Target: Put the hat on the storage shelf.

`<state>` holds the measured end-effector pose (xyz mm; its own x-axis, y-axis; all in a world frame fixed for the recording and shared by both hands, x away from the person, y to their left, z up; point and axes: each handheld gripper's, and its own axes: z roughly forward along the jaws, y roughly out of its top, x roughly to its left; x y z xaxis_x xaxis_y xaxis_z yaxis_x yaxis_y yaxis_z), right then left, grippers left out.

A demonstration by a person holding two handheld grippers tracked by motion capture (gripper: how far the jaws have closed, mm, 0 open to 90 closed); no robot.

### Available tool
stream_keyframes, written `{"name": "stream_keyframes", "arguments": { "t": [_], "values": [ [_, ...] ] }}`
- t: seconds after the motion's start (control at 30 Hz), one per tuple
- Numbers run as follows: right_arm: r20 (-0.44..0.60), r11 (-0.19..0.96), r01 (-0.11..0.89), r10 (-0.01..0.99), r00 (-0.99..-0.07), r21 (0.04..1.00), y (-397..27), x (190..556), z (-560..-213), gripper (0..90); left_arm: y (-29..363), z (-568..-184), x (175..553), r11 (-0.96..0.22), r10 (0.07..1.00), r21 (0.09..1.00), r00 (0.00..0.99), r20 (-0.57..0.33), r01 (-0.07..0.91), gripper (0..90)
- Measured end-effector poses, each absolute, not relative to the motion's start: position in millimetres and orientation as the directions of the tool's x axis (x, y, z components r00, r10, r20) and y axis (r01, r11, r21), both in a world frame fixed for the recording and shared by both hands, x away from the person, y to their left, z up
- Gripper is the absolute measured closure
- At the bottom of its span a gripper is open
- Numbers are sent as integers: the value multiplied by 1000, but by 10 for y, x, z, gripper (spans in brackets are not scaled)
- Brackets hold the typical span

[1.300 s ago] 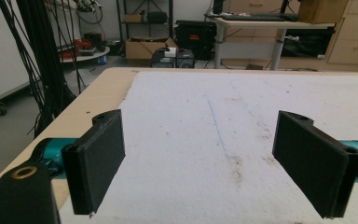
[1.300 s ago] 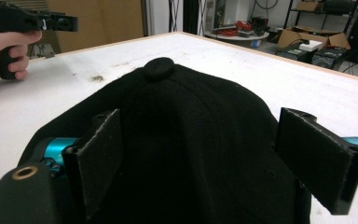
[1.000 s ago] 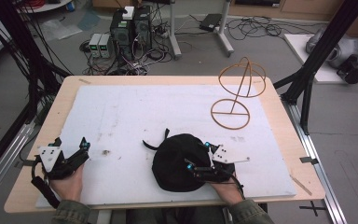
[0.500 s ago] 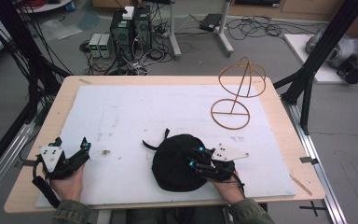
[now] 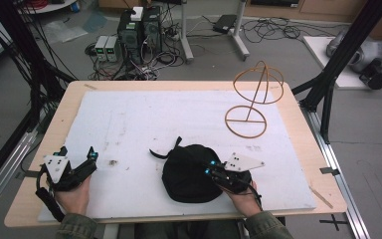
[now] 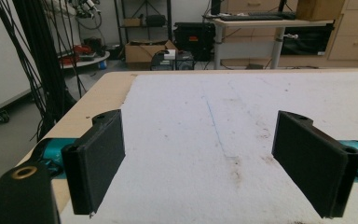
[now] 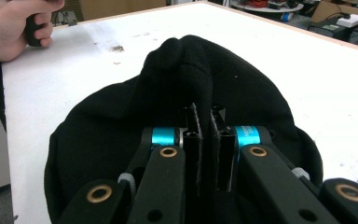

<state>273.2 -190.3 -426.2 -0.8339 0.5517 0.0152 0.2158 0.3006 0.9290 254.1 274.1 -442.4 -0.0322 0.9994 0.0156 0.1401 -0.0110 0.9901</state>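
- Cables, computer boxes (image 5: 129, 30) and black frame posts are crowding the floor behind a wooden table (image 5: 298, 124), whose top is carrying a white sheet (image 5: 144, 119) marked with faint brown smudges.
- Near the front edge of the sheet, right of centre, a black cap (image 5: 186, 174) is lying as a rounded, flattened dome of soft matte cloth.
- In the high view a thin black strap (image 5: 166, 150) is trailing from the cap's far left side onto the sheet.
- In the right gripper view the cloth is rising into a narrow vertical fold (image 7: 186, 74) with a rounded knob at its top, while the rest of the cap is spreading wide and low around it.
- At the cap's right edge the right gripper (image 5: 210, 168) is pinching that fold, with its jaws drawn almost together and the black cloth caught between them (image 7: 204, 140).
- Behind this gripper the person's right hand (image 5: 243, 199) is gripping the handle at the table's front edge.
- Near the front left corner of the sheet, well apart from the cap, the left gripper (image 5: 77, 154) is resting with its jaws spread wide over bare sheet (image 6: 200, 154).
- Under it the person's left hand (image 5: 74, 196) is wrapping the handle.
- Towards the far right of the sheet a wire stand (image 5: 251, 99) of thin tan rod is standing upright, a flat ring at its base and a looped dome shape above.
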Motion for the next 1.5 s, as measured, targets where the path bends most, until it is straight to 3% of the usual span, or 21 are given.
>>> {"name": "stream_keyframes", "arguments": {
  "t": [1.1, 1.5],
  "values": [
    [71, 144, 195, 598, -798, 970, -2000, 2794, -4153, 857, 2730, -4427, 2546, -14, 999, 989, -26, 18, 144, 172],
    [58, 65, 127, 629, -775, 990, -2084, 2834, -4044, 857, 2740, -4429, 2548, -8, 1000, 990, -27, 12, 142, 172]
  ]
}}
